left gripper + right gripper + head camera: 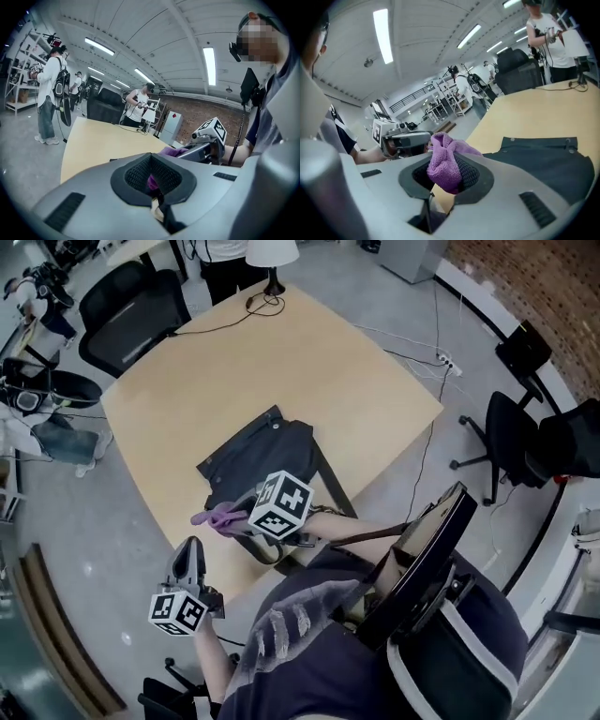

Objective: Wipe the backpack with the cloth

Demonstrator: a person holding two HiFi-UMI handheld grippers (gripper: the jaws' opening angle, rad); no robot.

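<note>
Left gripper is held closed and empty, off the near edge of the worktop, so the backpack isn't being pinned by anything. The purple cloth is clamped in the right gripper at the backpack's near end, close to that same edge. Likely trouble: the bag looks limp, so it could get dragged or bunched up once a stroke is pushed. The cloth is only pinched in a wad, so it might get tugged out.

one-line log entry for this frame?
right claw: shut on purple cloth, over dark backpack near end | left claw: off table edge, state unclear
</note>
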